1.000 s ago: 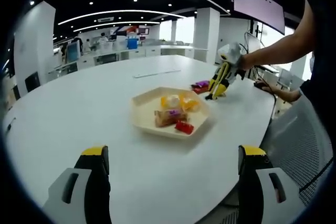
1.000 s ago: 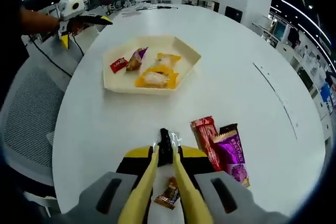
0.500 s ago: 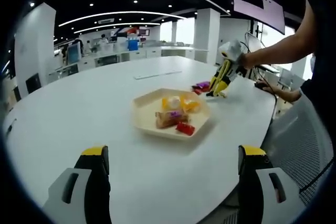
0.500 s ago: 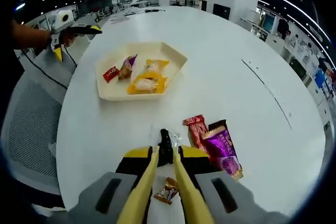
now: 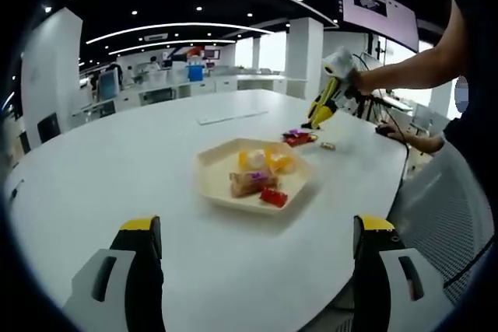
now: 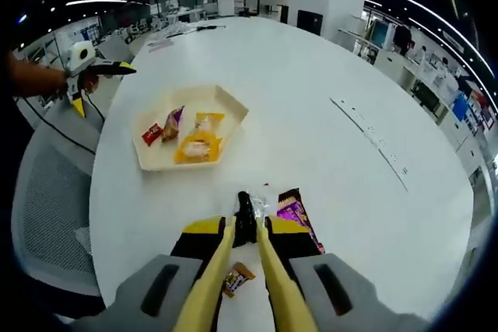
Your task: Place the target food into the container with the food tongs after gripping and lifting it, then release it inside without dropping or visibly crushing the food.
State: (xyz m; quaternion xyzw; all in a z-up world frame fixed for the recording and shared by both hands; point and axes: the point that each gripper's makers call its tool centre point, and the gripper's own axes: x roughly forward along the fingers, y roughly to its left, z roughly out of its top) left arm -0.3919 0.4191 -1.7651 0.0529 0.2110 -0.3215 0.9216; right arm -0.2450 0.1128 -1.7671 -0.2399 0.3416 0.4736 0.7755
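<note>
Two views look across one broad white oval surface (image 5: pixel 117 169) in a large open-plan office with dark ceilings, curved light strips, white columns and distant desks. Near the middle of that surface sits a cream hexagonal tray (image 5: pixel 214 184), holding several wrapped foods: a red packet (image 5: pixel 273 197), a brown bar with a purple label (image 5: pixel 250 182) and yellow-wrapped pieces (image 5: pixel 274 159).

In the left gripper view, the left tongs (image 5: pixel 253 270) stand wide apart and released, with nothing between them, near the surface's edge. A grey mesh chair (image 5: pixel 451 207) stands beside the surface.

In the right gripper view, the right tongs (image 6: pixel 246 227), yellow and narrow, are clenched on a small dark wrapped food piece (image 6: pixel 245 209), held above the surface and well apart from the tray (image 6: pixel 233 110). Below them on the surface lie a purple snack packet (image 6: pixel 294 212) and a small brown wrapped candy (image 6: pixel 234 278). A person's arm (image 5: pixel 405 75) holds the right tongs (image 5: pixel 320 113) above the surface's far side.
</note>
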